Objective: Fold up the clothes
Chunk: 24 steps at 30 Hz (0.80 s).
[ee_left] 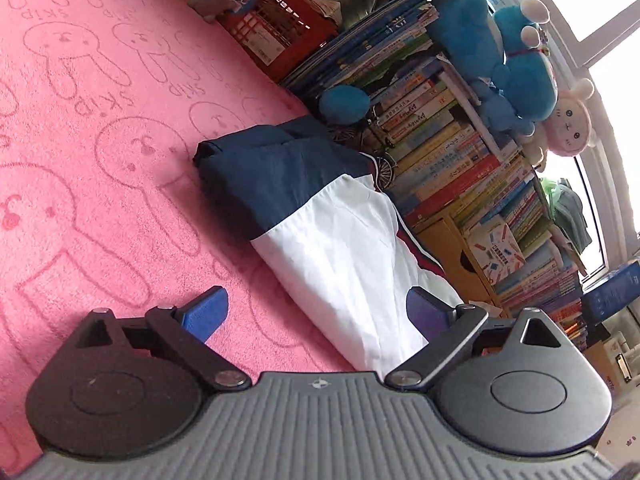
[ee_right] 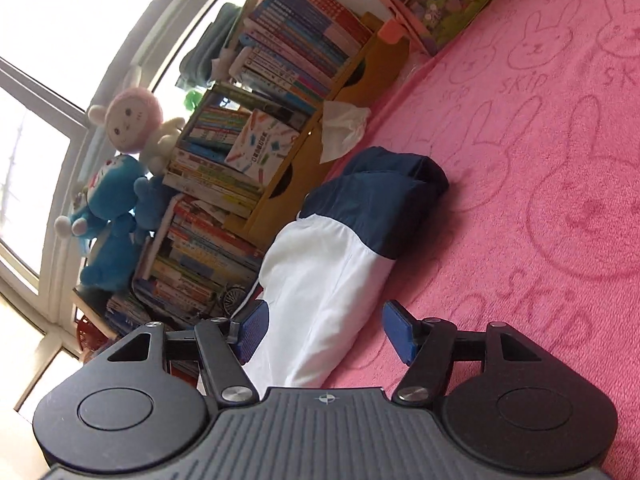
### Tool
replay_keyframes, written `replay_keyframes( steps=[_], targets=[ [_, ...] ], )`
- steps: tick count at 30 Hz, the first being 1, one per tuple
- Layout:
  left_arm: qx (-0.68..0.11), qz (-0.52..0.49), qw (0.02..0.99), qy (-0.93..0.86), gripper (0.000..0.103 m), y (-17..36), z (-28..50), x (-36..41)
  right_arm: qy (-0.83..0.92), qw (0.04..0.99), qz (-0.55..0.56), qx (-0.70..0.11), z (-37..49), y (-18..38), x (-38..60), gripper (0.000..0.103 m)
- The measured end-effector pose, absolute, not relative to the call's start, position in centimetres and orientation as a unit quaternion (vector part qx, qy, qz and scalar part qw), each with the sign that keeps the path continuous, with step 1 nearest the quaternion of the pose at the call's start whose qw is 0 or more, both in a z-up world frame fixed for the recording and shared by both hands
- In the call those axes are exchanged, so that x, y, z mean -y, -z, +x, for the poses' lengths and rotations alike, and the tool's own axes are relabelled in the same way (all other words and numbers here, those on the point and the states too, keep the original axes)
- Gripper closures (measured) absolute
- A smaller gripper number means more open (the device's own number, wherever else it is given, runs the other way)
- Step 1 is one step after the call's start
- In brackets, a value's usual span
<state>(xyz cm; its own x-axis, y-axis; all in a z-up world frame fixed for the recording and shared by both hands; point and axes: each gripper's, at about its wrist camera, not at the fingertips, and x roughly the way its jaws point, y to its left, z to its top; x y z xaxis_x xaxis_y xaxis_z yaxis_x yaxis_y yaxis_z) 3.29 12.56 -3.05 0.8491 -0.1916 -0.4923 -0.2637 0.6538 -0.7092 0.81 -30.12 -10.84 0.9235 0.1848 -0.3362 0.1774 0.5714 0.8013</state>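
The folded garment (ee_left: 320, 216), navy at its far end and white at the near end, lies on the pink rabbit-print blanket (ee_left: 100, 140), close against the stacked books (ee_left: 452, 148). Blue and pink plush toys (ee_left: 516, 68) sit on top of those books by the window. The left claw (ee_left: 316, 312) is released, jaws spread wide, one blue pad over the blanket and the other over the white cloth, gripping nothing. The right claw (ee_right: 326, 332) is released too, its pads either side of the white end without pressing it.
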Motion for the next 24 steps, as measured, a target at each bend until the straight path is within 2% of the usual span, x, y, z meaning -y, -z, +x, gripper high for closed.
replay_keyframes(
  steps=[6,14,16,17,18,19,20,21,22,24],
  targets=[
    [-0.254,-0.397,0.881,-0.044,0.003,3.1,5.0,-12.4,0.049,0.895,0.384,-0.221,4.3,10.3,29.3,0.038],
    [-0.214,-0.364,0.900,-0.104,0.004,3.3,7.6,-13.1,0.054,0.893,0.385,-0.226,8.3,10.4,31.6,0.036],
    [-0.208,-0.348,0.907,-0.119,0.008,3.4,8.3,-13.0,0.052,0.895,0.383,-0.223,9.2,10.5,32.1,0.036],
    [-0.206,-0.341,0.908,-0.127,0.017,3.5,8.6,-12.9,0.052,0.896,0.381,-0.222,9.6,10.6,32.2,0.036],
    [-0.206,-0.340,0.907,-0.137,0.033,3.5,8.9,-13.0,0.051,0.898,0.377,-0.220,10.1,10.6,32.3,0.036],
    [-0.210,-0.343,0.904,-0.147,0.043,3.5,9.0,-13.2,0.049,0.901,0.372,-0.219,10.6,10.6,32.3,0.036],
    [-0.218,-0.351,0.897,-0.156,0.067,3.7,9.2,-13.6,0.049,0.903,0.368,-0.218,11.0,10.6,32.4,0.036],
    [-0.225,-0.361,0.890,-0.163,0.079,3.8,9.3,-14.1,0.054,0.903,0.363,-0.225,11.5,10.5,32.4,0.041],
    [-0.227,-0.379,0.883,-0.159,0.083,3.9,9.2,-14.8,0.059,0.902,0.358,-0.234,11.9,10.4,32.3,0.063],
    [-0.225,-0.410,0.872,-0.143,0.092,3.5,8.7,-15.8,0.061,0.903,0.349,-0.243,12.3,10.0,32.4,0.086]
  ],
)
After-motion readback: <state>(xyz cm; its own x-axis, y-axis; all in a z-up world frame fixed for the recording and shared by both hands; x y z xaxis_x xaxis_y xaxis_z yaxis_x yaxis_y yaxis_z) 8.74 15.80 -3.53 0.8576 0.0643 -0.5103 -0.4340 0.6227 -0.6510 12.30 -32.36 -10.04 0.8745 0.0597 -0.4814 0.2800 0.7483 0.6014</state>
